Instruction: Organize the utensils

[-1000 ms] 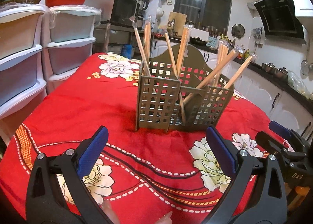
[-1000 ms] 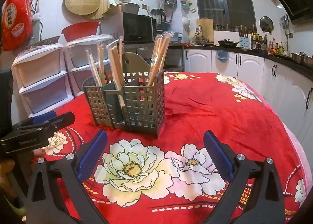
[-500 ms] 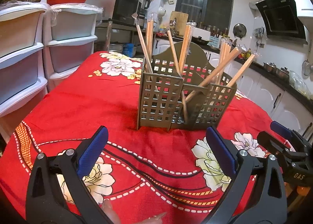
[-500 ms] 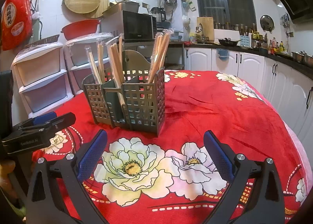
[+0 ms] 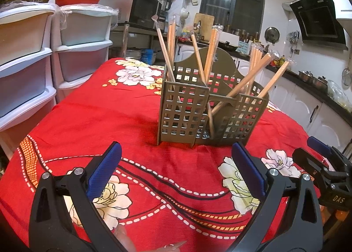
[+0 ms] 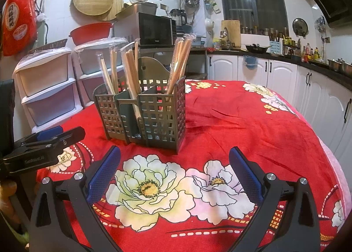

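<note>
An olive-grey lattice utensil holder (image 5: 198, 115) (image 6: 154, 117) stands upright on the red floral tablecloth (image 5: 110, 115) (image 6: 253, 131). Several wrapped wooden chopsticks (image 5: 206, 58) (image 6: 178, 63) lean in its compartments. My left gripper (image 5: 176, 166) hangs open just in front of the holder, its blue pads (image 5: 103, 170) empty. My right gripper (image 6: 175, 168) is open too, with nothing between its fingers, a little short of the holder. Each gripper appears in the other's view: the right gripper (image 5: 323, 170) at the right edge, the left gripper (image 6: 44, 142) at the left edge.
White plastic drawer units (image 5: 33, 54) (image 6: 50, 89) stand left of the table. A microwave (image 6: 154, 30) and a kitchen counter (image 6: 286, 58) line the back wall, with white cabinets (image 6: 319, 91) to the right. Fingertips (image 5: 173, 246) of a hand show at the bottom edge.
Both grippers have drifted slightly nearer the holder, so it looks a little larger. Both stay open and empty. Nothing on the table has moved.
</note>
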Motion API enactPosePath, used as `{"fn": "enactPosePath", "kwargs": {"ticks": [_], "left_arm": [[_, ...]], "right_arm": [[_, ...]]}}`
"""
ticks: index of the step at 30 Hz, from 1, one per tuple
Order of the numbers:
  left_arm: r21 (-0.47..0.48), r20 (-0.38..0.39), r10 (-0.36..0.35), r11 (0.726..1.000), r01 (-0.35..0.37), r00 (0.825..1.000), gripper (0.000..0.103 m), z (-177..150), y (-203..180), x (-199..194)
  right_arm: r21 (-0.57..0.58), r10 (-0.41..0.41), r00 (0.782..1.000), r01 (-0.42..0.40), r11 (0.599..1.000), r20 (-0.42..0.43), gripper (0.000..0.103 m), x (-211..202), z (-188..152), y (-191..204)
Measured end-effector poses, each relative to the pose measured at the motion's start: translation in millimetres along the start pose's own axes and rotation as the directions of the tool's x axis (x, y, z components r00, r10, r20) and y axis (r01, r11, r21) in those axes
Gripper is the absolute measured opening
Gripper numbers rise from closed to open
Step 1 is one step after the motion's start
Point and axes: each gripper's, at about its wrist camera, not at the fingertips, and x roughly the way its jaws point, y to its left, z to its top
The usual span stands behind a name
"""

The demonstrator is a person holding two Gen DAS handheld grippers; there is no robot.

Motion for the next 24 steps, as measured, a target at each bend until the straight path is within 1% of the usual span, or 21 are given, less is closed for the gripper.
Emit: {"fn": "enactPosePath", "kwargs": {"ticks": [24], "left_arm": [[-0.004,-0.004,0.015,1.0,-0.015,1.0,0.091,-1.7,1.7,1.4]], "right_arm": [[0.007,-0.003,1.0,0.003,1.0,-0.002,0.096,-0.9,-0.9,-0.8]]}}
